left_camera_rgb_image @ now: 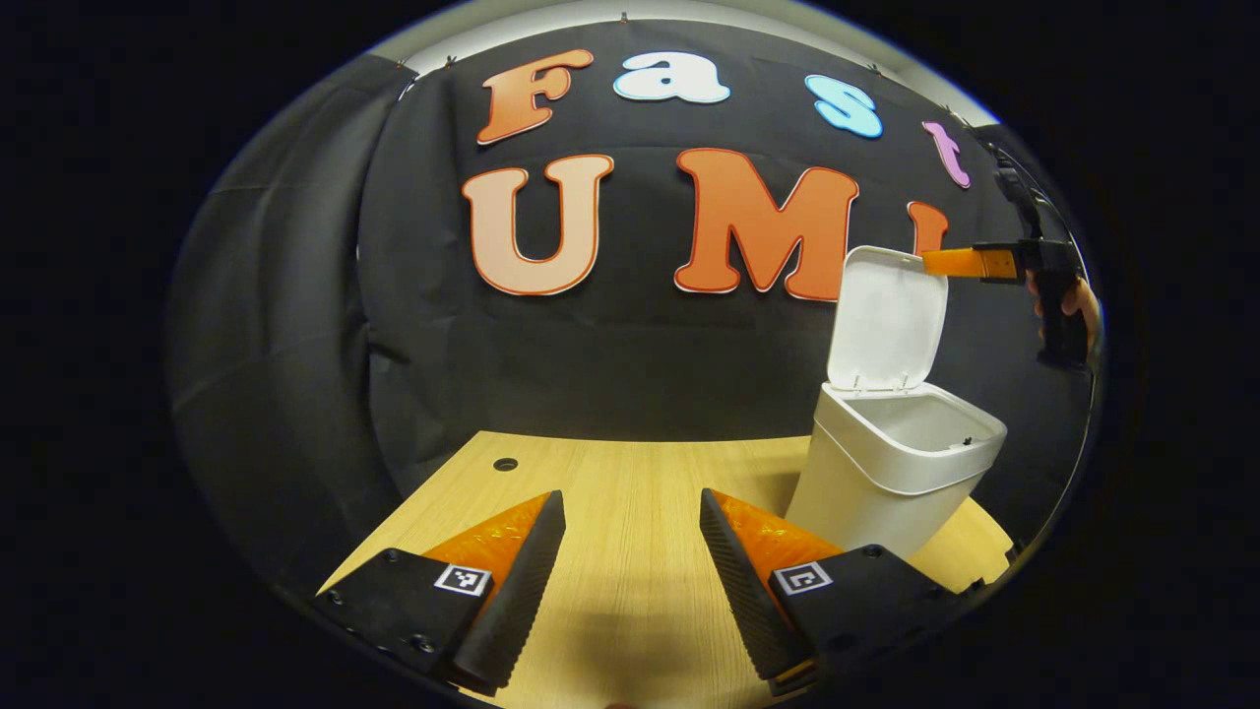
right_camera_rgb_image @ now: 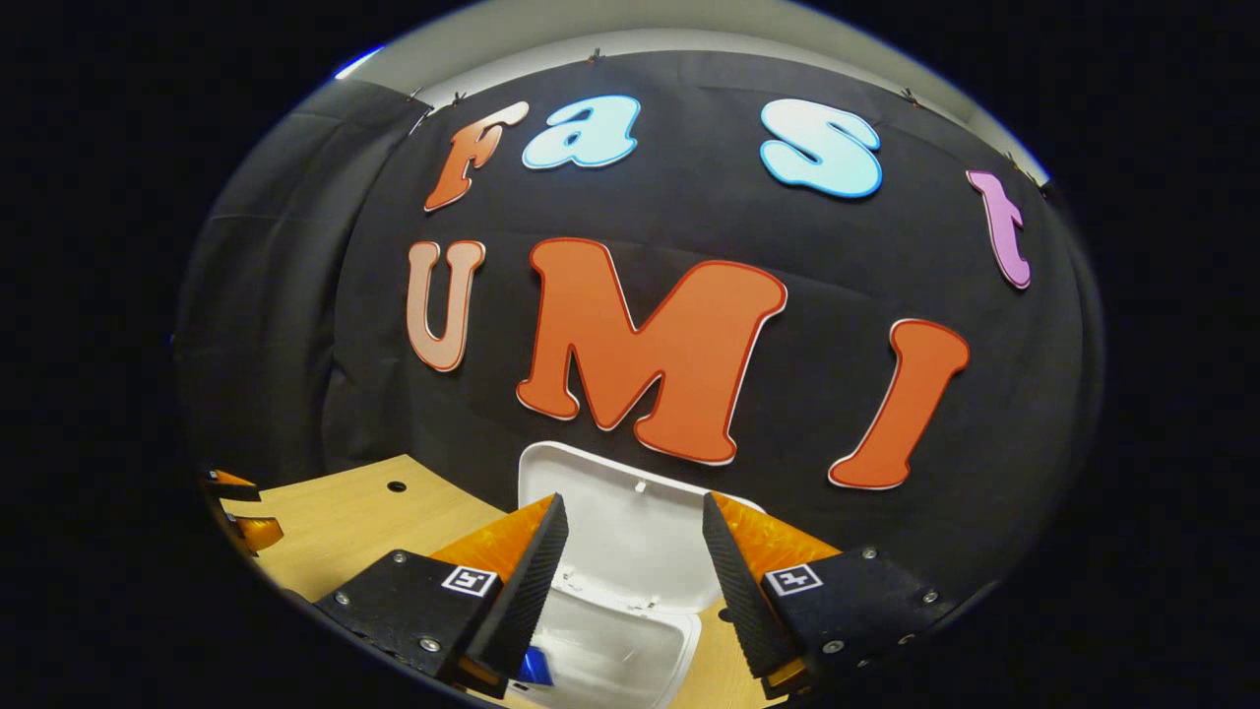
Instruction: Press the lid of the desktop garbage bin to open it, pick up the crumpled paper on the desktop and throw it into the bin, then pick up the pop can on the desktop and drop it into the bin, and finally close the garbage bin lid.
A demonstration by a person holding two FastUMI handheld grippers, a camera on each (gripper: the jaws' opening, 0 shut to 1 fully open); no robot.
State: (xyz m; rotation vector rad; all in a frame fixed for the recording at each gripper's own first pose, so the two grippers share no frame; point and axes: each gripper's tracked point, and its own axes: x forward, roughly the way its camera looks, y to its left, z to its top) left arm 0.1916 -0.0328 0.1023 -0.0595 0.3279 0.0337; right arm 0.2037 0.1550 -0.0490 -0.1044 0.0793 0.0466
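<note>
Both my jaws stand spread wide with nothing between them. My left gripper (left_camera_rgb_image: 632,512) hangs low over the wooden desktop (left_camera_rgb_image: 630,473), bare boards showing in the gap between its fingers. Just beyond its right finger, to the right, stands the white garbage bin (left_camera_rgb_image: 891,473), its lid (left_camera_rgb_image: 886,317) swung up and standing nearly upright on the far hinge. I can see into the mouth from here, but only the pale inner wall; the bottom is out of sight. Farther right, up near the lid's top corner, my right gripper (left_camera_rgb_image: 960,262) reaches in from the edge, a hand (left_camera_rgb_image: 1068,305) wrapped round its handle, mostly cut off at the rim.

From the right gripper view, my right gripper (right_camera_rgb_image: 630,522) hovers above the open bin (right_camera_rgb_image: 630,630), the raised lid (right_camera_rgb_image: 620,532) showing between the fingers. Down inside, beside my left finger, there's a scrap of blue (right_camera_rgb_image: 535,666) — too little of it shows for me to tell what it is. Far left, a sliver of my left gripper (right_camera_rgb_image: 241,517) pokes in over the desk. The dark cloth wall (left_camera_rgb_image: 610,364) closes off the back.
</note>
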